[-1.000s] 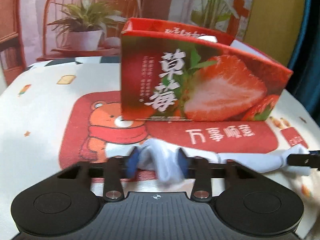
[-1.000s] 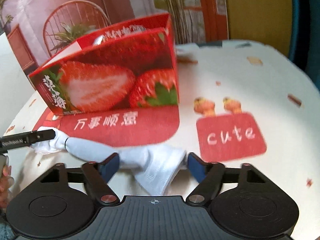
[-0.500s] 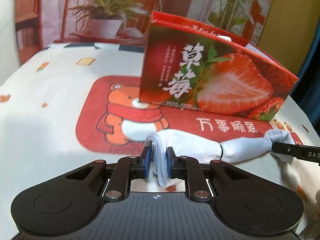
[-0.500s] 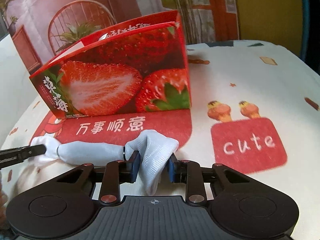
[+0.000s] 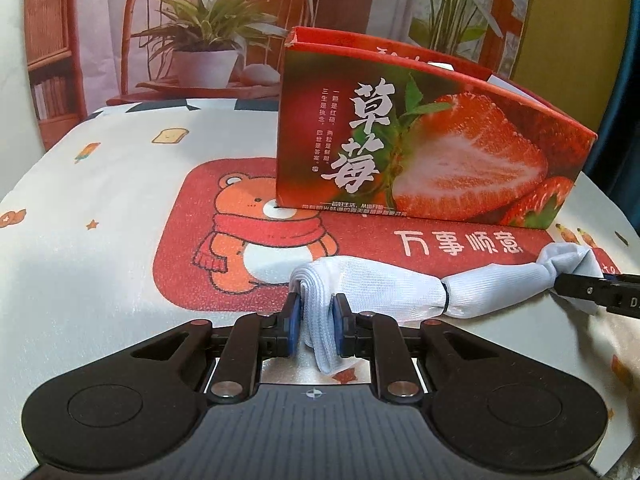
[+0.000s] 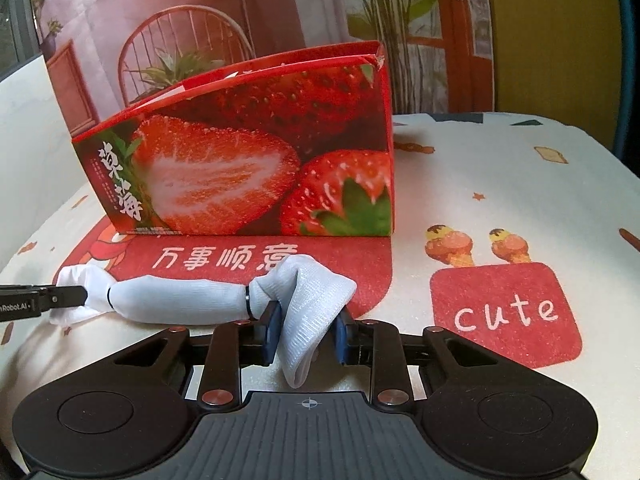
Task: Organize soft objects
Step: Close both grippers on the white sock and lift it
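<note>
A white rolled cloth (image 5: 384, 292) with two dark bands lies stretched across the table in front of a red strawberry box (image 5: 424, 160). My left gripper (image 5: 316, 330) is shut on the cloth's left end. My right gripper (image 6: 306, 332) is shut on the cloth's right end (image 6: 312, 300). In the right wrist view the cloth's middle (image 6: 180, 298) runs left to the other gripper's fingers (image 6: 60, 298). In the left wrist view the right gripper's fingers (image 5: 588, 290) pinch the far end. The box (image 6: 248, 176) is open at the top.
The table wears a cream cloth with a red bear mat (image 5: 248, 240) and a red "cute" patch (image 6: 504, 312). A printed backdrop with a chair and plants (image 5: 200, 40) stands behind the box. The table edge curves off at both sides.
Both grippers have shut on the ends of the cloth, which were loose between open jaws a second ago. The cloth is now pulled out straighter between them.
</note>
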Available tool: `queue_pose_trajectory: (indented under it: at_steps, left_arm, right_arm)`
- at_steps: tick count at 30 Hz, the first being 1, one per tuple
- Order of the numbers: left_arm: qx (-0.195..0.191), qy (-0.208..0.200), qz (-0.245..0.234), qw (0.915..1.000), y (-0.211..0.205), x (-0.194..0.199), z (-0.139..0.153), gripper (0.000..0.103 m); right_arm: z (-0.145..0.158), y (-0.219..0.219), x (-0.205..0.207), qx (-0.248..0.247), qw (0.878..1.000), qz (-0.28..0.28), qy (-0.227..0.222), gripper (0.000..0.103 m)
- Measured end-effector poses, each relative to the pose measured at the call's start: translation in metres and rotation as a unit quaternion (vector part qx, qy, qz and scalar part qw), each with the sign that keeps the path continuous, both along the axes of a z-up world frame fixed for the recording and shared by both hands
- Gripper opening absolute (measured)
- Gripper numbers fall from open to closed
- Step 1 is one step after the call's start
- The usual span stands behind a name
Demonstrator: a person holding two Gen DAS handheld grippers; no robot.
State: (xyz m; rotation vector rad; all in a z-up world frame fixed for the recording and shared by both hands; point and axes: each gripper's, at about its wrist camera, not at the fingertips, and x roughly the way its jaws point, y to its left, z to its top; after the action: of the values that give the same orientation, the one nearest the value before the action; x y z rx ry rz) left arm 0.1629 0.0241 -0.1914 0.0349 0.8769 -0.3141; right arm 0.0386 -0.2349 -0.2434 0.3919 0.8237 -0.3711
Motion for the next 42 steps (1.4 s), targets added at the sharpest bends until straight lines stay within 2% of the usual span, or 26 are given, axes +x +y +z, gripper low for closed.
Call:
queue_pose_trajectory:
  at_steps: [2,4,6,9,12,13,17,20,22,28,33,38,42]
  left_arm:
    - [-0.001,0.0,-0.001,1.0,0.001,0.0,0.0,0.019]
    - [-0.001,-0.001,-0.001,1.0,0.0,0.0,0.0,0.019]
    - [0.0,-0.002,-0.002,1.0,0.0,0.0,0.0,0.019]
    - [0.0,-0.002,-0.002,1.0,0.001,0.001,0.0,0.019]
    - [0.0,-0.002,-0.003,1.0,0.001,0.001,0.0,0.019]
    - [0.0,-0.002,-0.002,1.0,0.001,0.001,0.0,0.019]
    - [-0.005,-0.001,-0.001,1.0,0.002,0.001,0.0,0.018]
    - [-0.023,0.0,0.001,0.9997,0.007,0.002,0.004,0.011]
    - [-0.027,-0.019,0.004,0.9994,0.009,-0.001,0.013,0.01]
    - [-0.058,-0.101,0.008,0.9932,0.018,-0.001,0.068,0.009]
    - [-0.073,-0.162,0.003,0.984,0.015,0.018,0.119,0.009]
    - [-0.041,-0.182,-0.008,0.9824,-0.009,0.057,0.142,0.009]
    - [-0.021,-0.166,-0.01,0.9858,-0.027,0.089,0.14,0.009]
  right_arm:
    - [0.002,0.0,-0.003,0.002,1.0,-0.006,-0.007,0.036]
    - [0.005,-0.003,-0.008,0.006,1.0,-0.016,-0.023,0.049]
    - [0.009,-0.008,-0.012,0.018,0.998,-0.03,-0.043,0.054]
    - [0.012,-0.017,-0.017,0.046,0.996,-0.048,-0.068,0.055]
    - [0.008,-0.02,-0.018,0.055,0.995,-0.053,-0.061,0.051]
    - [0.007,-0.021,-0.018,0.058,0.995,-0.054,-0.061,0.045]
    - [0.006,-0.019,-0.019,0.062,0.995,-0.05,-0.061,0.033]
    - [0.011,-0.015,-0.018,0.057,0.995,-0.04,-0.068,0.026]
    - [0.019,-0.013,-0.017,0.051,0.995,-0.032,-0.081,0.023]
    - [0.063,-0.005,-0.011,0.015,0.99,0.006,-0.138,0.021]
    - [0.11,-0.015,0.007,0.015,0.981,0.018,-0.195,0.021]
    - [0.142,-0.031,0.045,-0.021,0.978,0.03,-0.205,0.02]
    - [0.151,-0.043,0.077,-0.058,0.979,0.03,-0.19,0.02]
